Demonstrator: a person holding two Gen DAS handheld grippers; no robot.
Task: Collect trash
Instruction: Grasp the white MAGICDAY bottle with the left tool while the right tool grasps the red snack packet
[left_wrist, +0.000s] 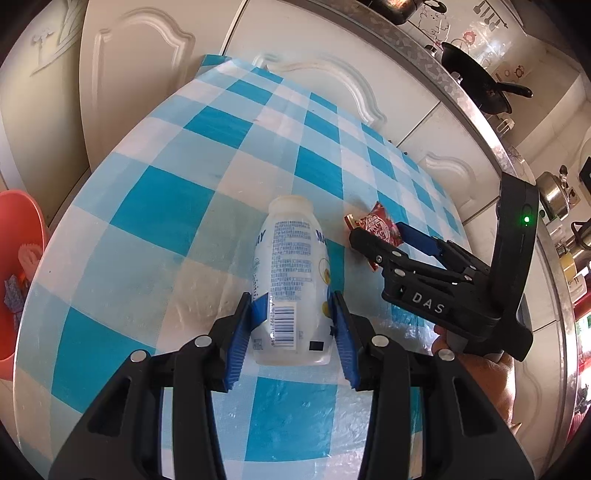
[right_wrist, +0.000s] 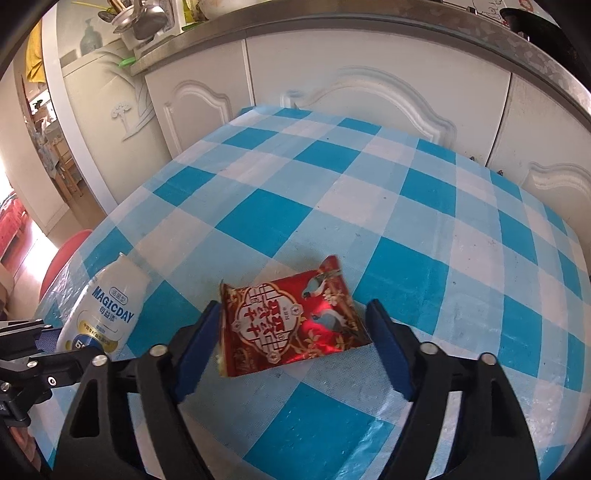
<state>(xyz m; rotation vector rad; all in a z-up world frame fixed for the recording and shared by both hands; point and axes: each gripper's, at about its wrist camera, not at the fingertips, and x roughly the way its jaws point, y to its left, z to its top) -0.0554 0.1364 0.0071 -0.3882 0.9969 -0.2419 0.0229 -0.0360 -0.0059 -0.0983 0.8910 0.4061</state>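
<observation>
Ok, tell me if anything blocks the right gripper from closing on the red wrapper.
Nothing visible does. The red wrapper lies on the checked tablecloth between the right gripper fingers, with a gap on one side. The white bottle sits off to the side, clamped by the left gripper.

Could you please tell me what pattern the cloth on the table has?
The plastic tablecloth has a blue, pale-blue and white check, clearest in the right wrist view.
</observation>
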